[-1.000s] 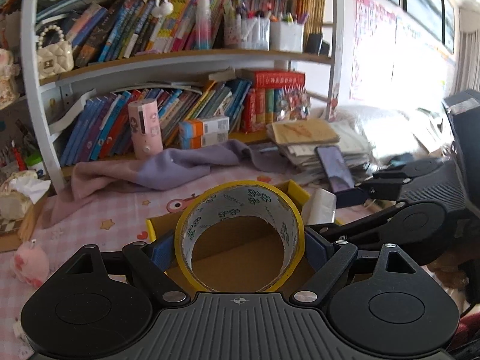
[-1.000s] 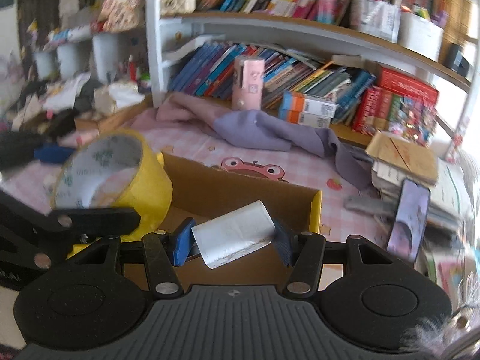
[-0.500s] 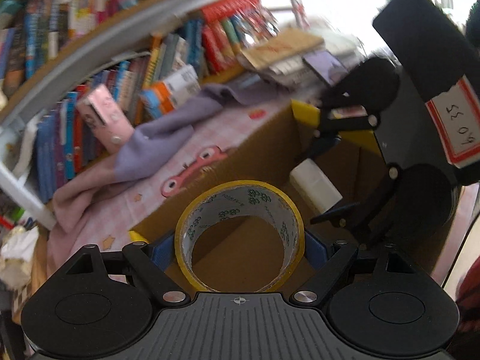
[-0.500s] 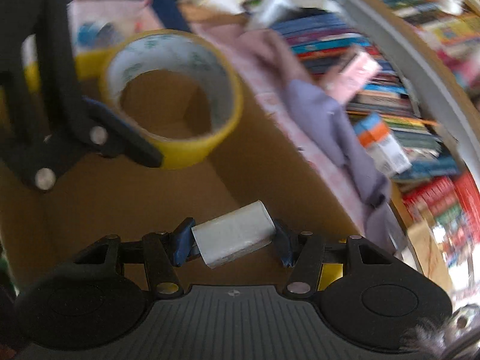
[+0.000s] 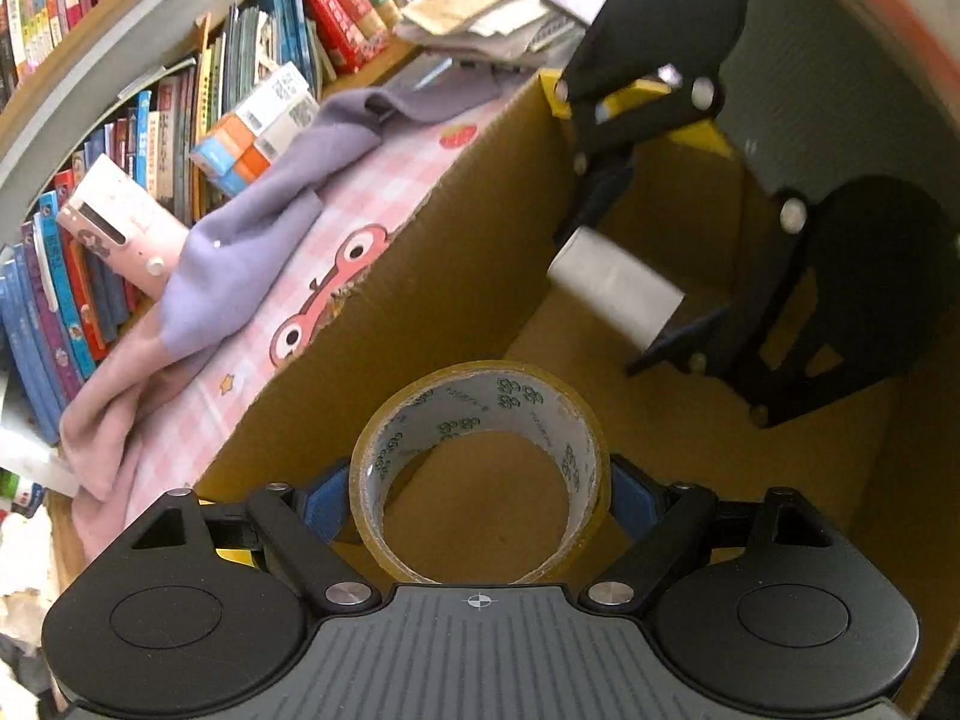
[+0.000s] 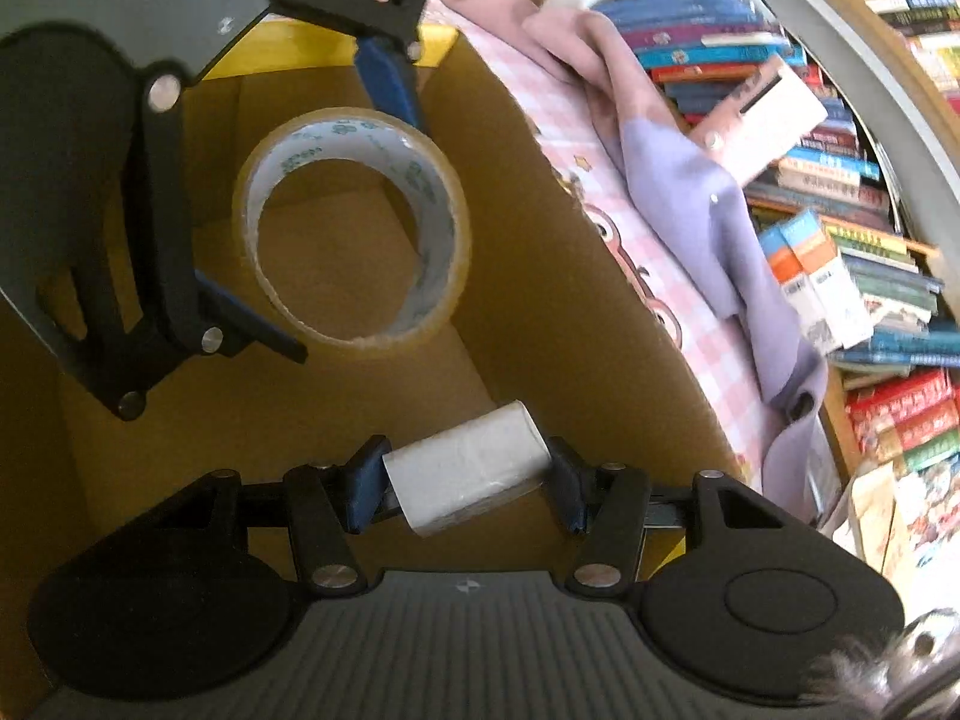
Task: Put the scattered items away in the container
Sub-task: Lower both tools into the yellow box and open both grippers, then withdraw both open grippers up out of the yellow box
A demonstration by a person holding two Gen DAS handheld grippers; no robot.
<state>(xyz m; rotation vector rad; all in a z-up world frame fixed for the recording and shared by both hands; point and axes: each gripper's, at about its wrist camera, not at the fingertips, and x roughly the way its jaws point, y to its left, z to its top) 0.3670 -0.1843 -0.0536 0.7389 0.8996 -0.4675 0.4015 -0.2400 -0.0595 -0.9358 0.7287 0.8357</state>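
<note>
- Tape roll (image 5: 480,468) is sitting between the blue pads of the left gripper (image 5: 480,501), whose jaws are standing wide around it and pressing on its sides, inside the cardboard box (image 5: 456,252).
- Both grippers are now reaching down into the box; a second ago they were hovering above its rim with the shelf level behind them, so both items are judged to be at the drop-off point.
- Right gripper (image 6: 465,483) is carrying a white paper-wrapped roll (image 6: 465,468); its jaws are opening, and a gap is showing at the right pad while the left pad is still touching the roll's end.
- Release of the white roll is judged to be under way; the tape roll is not yet let go.
- Tape roll is appearing as a yellowish-brown ring with a white printed inner core, standing on edge, undamaged.
- Purple cloth (image 5: 258,240) and a pink device (image 5: 120,222) are lying outside the box, on the checked mat by the books.
</note>
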